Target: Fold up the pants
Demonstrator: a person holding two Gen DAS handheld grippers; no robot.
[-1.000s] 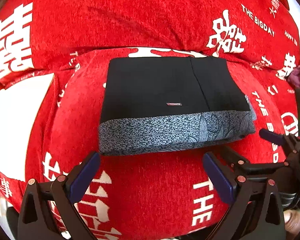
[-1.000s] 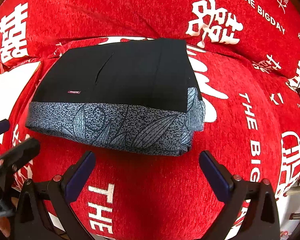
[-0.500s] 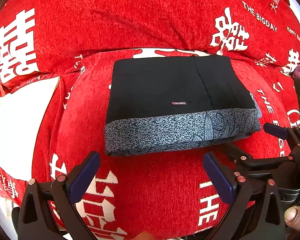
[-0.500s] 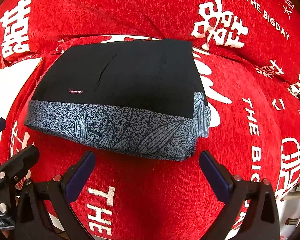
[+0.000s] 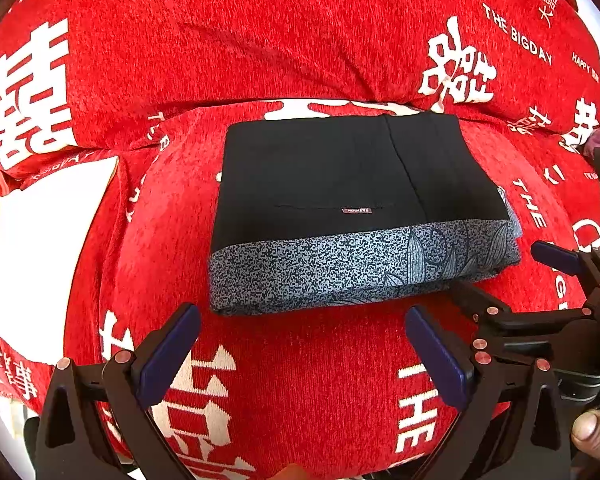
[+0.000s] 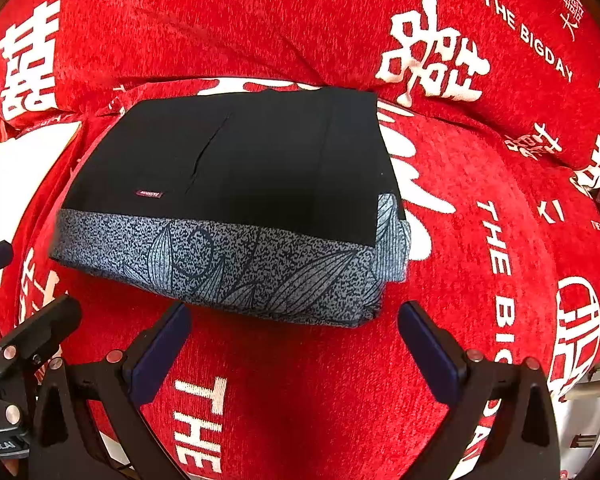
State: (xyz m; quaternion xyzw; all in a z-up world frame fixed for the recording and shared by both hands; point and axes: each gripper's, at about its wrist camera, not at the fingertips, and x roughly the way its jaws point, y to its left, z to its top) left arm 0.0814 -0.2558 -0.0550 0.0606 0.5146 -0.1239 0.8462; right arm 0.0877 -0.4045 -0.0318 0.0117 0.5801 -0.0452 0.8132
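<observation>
Folded into a compact rectangle, the black pants [image 5: 340, 176] lie on a red sofa cover [image 5: 300, 380], with a grey speckled band [image 5: 340, 268] printed with leaf outlines along their near edge. On the black cloth sits a small red tag [image 5: 356, 211]; its tiny lettering may read "FASHION", though it is too small to be sure. White writing on the cover reads "THE BIGDAY" [image 6: 528, 32], "THE" [image 5: 416, 404] and part of "WEDDING", among large white Chinese characters [image 6: 432, 56].

Just short of the pants' near edge, the left gripper [image 5: 300, 344] hovers with its blue-padded fingers [image 5: 168, 356] spread wide, holding nothing. Beside it, the right gripper [image 6: 292, 340] is likewise spread wide and empty, just in front of the band's right corner. Neither touches the pants.
</observation>
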